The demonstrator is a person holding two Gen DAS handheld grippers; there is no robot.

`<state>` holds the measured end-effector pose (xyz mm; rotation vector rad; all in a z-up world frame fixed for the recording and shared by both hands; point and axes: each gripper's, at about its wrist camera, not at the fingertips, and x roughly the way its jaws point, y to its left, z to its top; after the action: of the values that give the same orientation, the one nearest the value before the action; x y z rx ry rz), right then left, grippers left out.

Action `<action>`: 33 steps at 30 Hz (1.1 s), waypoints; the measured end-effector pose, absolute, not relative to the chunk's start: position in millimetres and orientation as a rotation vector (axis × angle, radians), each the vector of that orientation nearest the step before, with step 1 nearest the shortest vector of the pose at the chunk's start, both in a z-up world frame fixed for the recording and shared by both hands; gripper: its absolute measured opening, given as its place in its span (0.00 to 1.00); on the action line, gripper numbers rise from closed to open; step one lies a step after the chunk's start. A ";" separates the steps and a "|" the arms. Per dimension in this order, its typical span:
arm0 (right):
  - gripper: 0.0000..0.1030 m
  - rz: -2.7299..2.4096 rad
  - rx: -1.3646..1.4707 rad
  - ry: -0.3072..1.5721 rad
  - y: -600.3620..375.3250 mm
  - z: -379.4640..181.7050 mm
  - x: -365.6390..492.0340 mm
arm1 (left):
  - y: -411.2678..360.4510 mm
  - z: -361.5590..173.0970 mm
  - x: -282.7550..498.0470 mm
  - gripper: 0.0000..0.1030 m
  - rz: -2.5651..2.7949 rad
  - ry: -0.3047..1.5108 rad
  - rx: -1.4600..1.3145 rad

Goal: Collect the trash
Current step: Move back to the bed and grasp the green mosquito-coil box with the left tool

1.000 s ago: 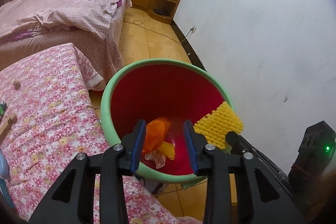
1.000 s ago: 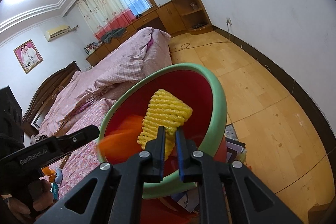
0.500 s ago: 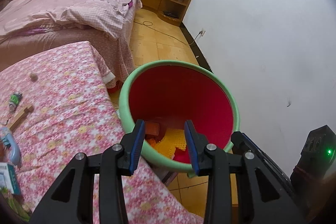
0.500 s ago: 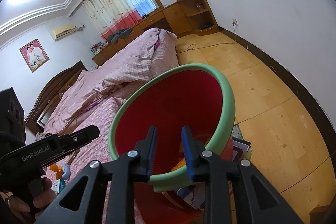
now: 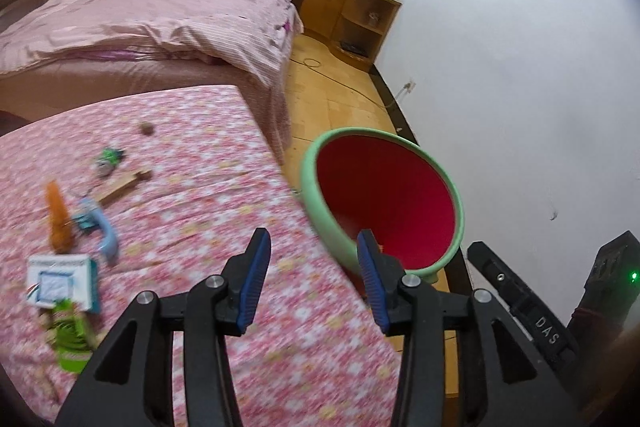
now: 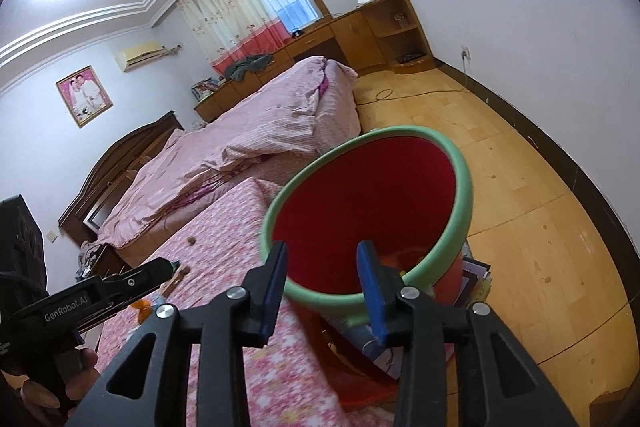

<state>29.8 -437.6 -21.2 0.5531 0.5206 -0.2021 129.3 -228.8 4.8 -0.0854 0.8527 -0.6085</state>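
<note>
A red bin with a green rim stands on the floor beside the flower-cloth table. My left gripper hovers over the table's right edge. Its jaws are opening and nothing is between them. On the table to its left lie an orange piece, a blue item, a white and teal box, a green wrapper and a wooden stick. My right gripper is just short of the bin's rim. Its jaws are opening too, with nothing between them. Orange scraps show deep inside.
A bed with pink covers lies behind the table, with wooden cabinets along the far wall. A white wall runs close on the right. Books are stacked under the bin. A cable trails across the wooden floor.
The right gripper let go of the yellow foam net, which dropped into the bin, and its jaws spread. The left gripper swung left from over the bin toward the table.
</note>
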 end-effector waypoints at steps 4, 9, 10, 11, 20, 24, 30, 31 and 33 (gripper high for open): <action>0.41 -0.180 0.539 0.521 -422.1 -15.9 23.9 | -200.1 6.2 118.9 0.44 -0.556 0.833 -0.092; 0.44 -0.153 0.531 0.537 -404.2 -13.1 20.5 | -161.5 5.4 109.8 0.49 -0.474 0.813 -0.096; 0.45 -0.148 0.528 0.543 -400.9 -13.3 19.9 | -155.2 4.4 108.2 0.52 -0.461 0.813 -0.099; 0.45 -0.146 0.526 0.548 -399.7 -13.8 20.2 | -146.7 2.8 106.9 0.53 -0.439 0.818 -0.101; 0.46 -0.109 0.512 0.606 -377.5 -24.9 18.9 | -95.6 -15.2 101.2 0.57 -0.304 0.856 -0.118; 0.46 -0.094 0.513 0.633 -371.2 -30.7 21.3 | -86.4 -29.4 102.9 0.57 -0.268 0.883 -0.112; 0.46 -0.083 0.509 0.663 -364.0 -37.9 25.5 | -90.1 -54.1 111.2 0.57 -0.224 0.946 -0.056; 0.46 -0.083 0.509 0.666 -364.8 -38.6 26.3 | -90.9 -57.4 113.2 0.57 -0.227 0.955 -0.051; 0.46 -0.086 0.510 0.674 -363.9 -41.5 28.3 | -92.0 -62.5 116.4 0.57 -0.229 0.968 -0.051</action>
<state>28.3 -363.9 -41.5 0.5097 0.6742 -0.0861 116.4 -92.0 -62.5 -0.0505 0.9684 -0.2287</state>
